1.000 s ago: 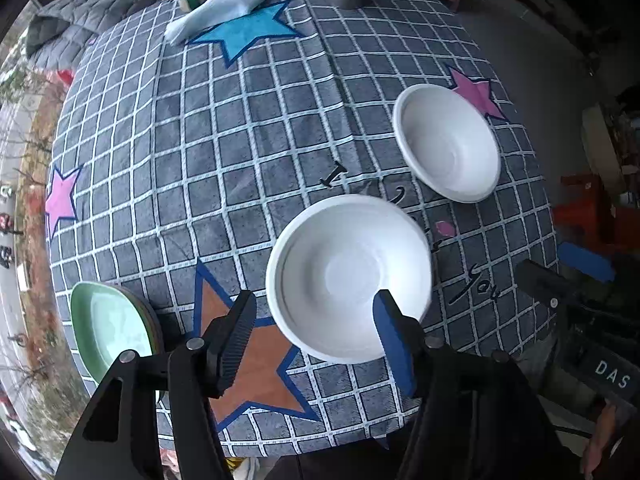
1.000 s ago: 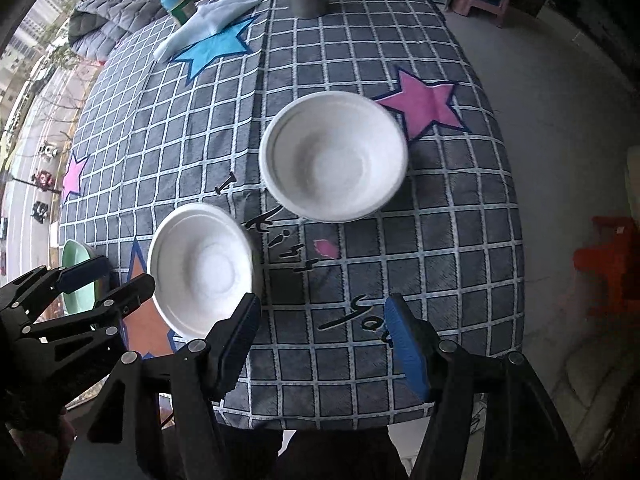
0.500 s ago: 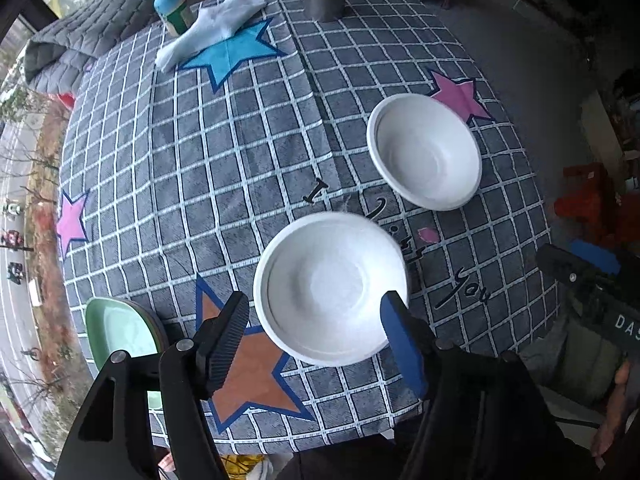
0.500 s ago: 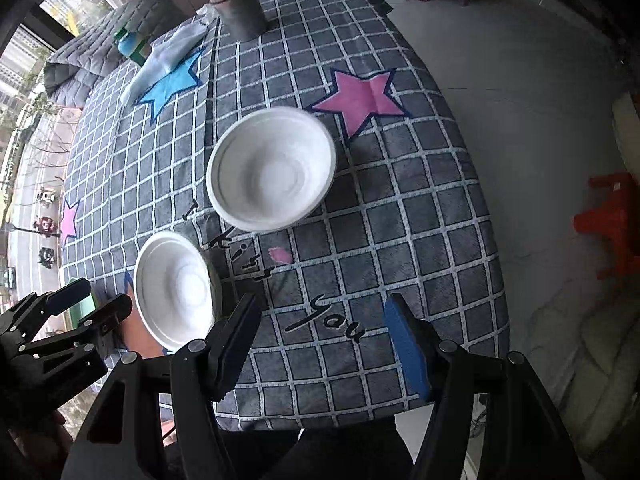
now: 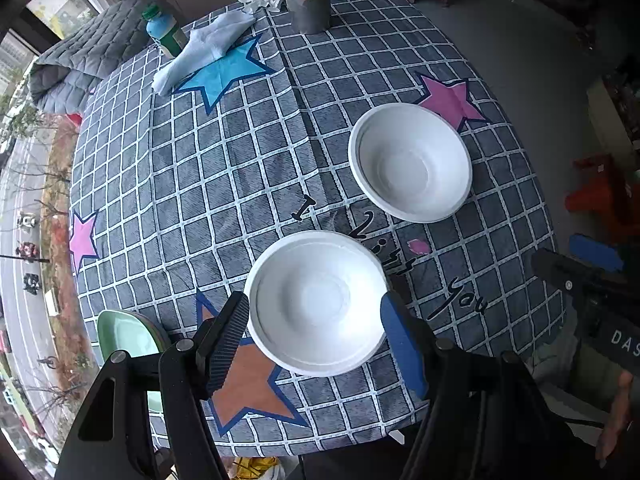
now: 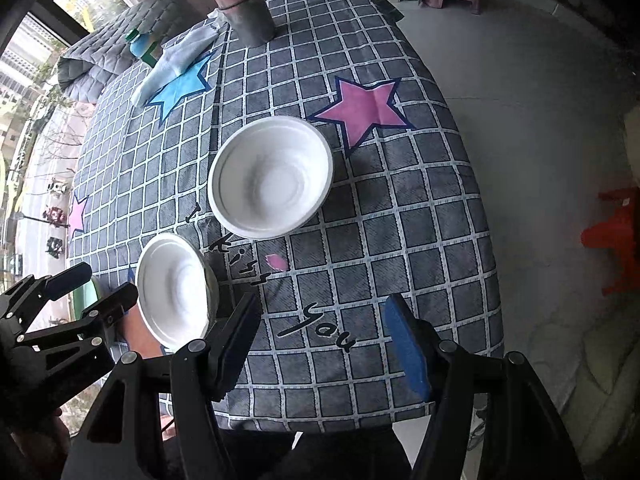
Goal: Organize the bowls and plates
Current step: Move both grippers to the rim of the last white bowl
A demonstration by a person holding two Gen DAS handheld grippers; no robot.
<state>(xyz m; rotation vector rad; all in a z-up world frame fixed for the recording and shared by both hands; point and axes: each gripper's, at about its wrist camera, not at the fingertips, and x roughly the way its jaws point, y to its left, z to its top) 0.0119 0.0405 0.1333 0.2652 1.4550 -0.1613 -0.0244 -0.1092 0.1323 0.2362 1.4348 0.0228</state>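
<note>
Left gripper (image 5: 314, 328), jaws just widened and empty, hangs directly above the near white bowl (image 5: 316, 302); right gripper (image 6: 320, 328), also open and empty, is farther away.

Two white bowls (image 5: 318, 302) (image 5: 410, 162) sit upright, near each other; a green plate (image 5: 126, 334) lies at the worktop's edge.

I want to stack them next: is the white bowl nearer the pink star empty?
Empty. The far white bowl shows only its bare white inside, sitting upright on the tablecloth.
</note>
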